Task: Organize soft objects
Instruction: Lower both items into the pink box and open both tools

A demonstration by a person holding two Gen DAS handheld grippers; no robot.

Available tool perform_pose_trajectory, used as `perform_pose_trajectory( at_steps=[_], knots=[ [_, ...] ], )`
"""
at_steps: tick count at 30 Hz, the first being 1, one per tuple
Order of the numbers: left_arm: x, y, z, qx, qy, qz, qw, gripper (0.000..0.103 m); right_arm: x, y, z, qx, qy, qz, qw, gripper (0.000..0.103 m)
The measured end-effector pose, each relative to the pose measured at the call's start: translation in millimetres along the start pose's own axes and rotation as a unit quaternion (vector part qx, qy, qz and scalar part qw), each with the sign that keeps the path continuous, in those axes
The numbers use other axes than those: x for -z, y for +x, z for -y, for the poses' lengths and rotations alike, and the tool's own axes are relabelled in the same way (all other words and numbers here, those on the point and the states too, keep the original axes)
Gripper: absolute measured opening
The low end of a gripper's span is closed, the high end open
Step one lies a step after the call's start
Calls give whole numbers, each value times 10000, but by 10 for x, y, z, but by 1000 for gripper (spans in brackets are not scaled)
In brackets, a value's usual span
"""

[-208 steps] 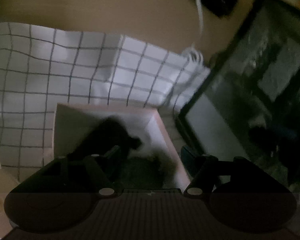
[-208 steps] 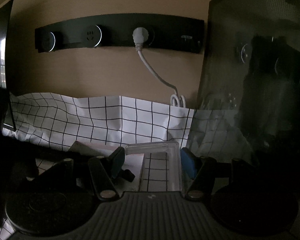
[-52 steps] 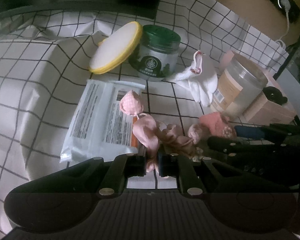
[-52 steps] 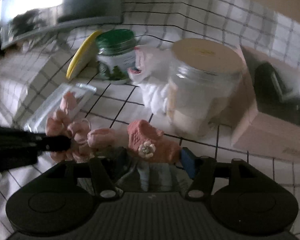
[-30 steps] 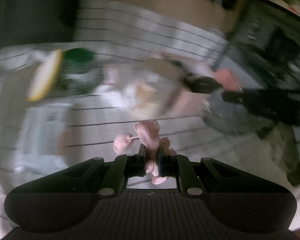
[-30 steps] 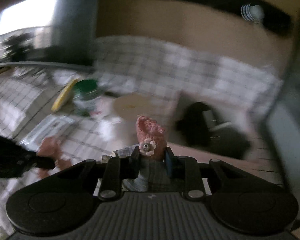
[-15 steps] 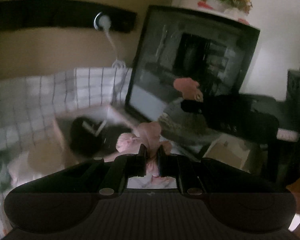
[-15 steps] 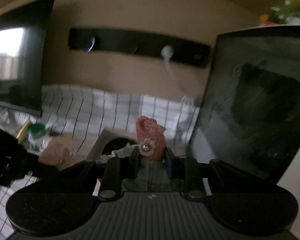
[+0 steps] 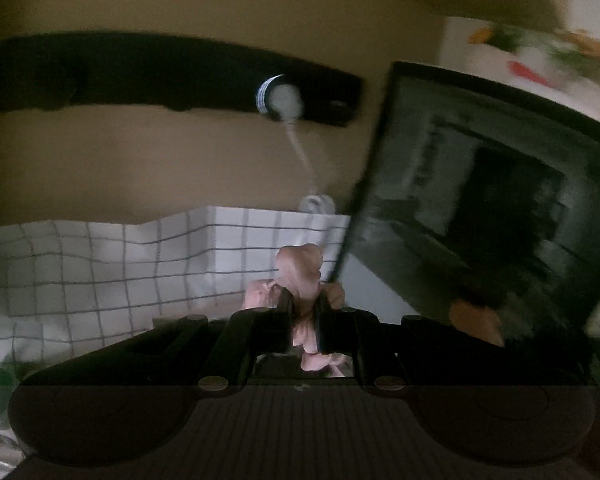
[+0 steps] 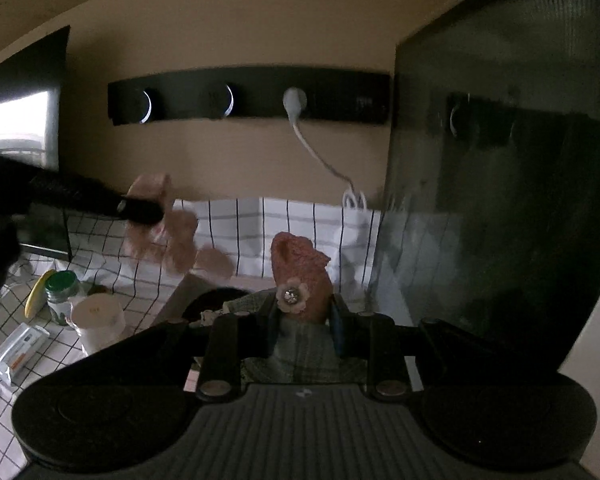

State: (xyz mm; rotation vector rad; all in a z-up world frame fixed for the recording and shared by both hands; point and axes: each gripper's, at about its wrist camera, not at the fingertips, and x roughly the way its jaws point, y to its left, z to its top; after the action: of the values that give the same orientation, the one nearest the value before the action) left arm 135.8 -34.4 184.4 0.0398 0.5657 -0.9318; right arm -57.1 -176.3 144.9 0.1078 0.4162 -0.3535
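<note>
My left gripper (image 9: 302, 304) is shut on a pale pink fabric strand with small pompoms (image 9: 300, 272), held up in the air before the wall. From the right wrist view the same gripper (image 10: 156, 210) carries the strand (image 10: 176, 240), which dangles blurred above the table. My right gripper (image 10: 302, 306) is shut on a coral knitted piece with a jewelled flower (image 10: 296, 268), with grey checked fabric (image 10: 312, 352) under it. Below and just left of it lies a pink box (image 10: 188, 284) with something black inside.
A checked cloth (image 10: 252, 220) covers the table and runs up the wall. A dark monitor (image 10: 500, 184) stands at the right, a black socket strip with a white plug (image 10: 294, 100) on the wall. A green-lidded jar (image 10: 62, 290), a clear canister (image 10: 96, 320) and a wipes pack (image 10: 20, 346) sit lower left.
Both grippers have lifted their pink pieces off the table and swung right, toward the box and monitor. The views now face the wall instead of the tabletop.
</note>
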Motion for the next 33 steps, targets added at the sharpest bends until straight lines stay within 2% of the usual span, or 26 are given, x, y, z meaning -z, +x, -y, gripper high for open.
perform_pose_trajectory(
  at_steps=[6,10,12,14,16,18,21,27,29,31,33],
  knots=[
    [14,496,-97,-271,-186,-213,9992,13,191,171,41,-340,73,-284,9990,24],
    [151,843,-232,-271,-460,-493,9974,15,318,267,49,-460,23,-504,9977,24],
    [259,1047,-321,-402,-624,-828,9938,20,378,319,78,-516,23,-608,9968,24],
    [364,1203,-390,-579,-827,-1135,9884,20,432,395,111,-523,26,-698,9962,24],
    [483,1324,-460,-483,-1060,-1466,9823,20,476,482,129,-449,47,-809,9957,24],
    [549,1381,-461,-527,-1006,-1653,9797,22,494,543,145,-420,121,-918,9948,24],
    [597,1431,-351,-1019,-479,-1887,9756,23,514,588,153,-479,108,-956,9942,24],
    [679,1331,-281,-922,-354,-2020,9744,23,478,728,108,-601,58,-1025,9929,25],
    [659,1227,-275,-995,-536,-1733,9784,23,436,758,69,-688,-34,-980,9928,25],
    [599,1109,-284,-1153,-454,-1371,9828,23,389,809,31,-739,-122,-908,9931,24],
    [538,1089,-314,-1314,-290,-1461,9801,23,348,855,-9,-762,-201,-832,9934,25]
  ],
)
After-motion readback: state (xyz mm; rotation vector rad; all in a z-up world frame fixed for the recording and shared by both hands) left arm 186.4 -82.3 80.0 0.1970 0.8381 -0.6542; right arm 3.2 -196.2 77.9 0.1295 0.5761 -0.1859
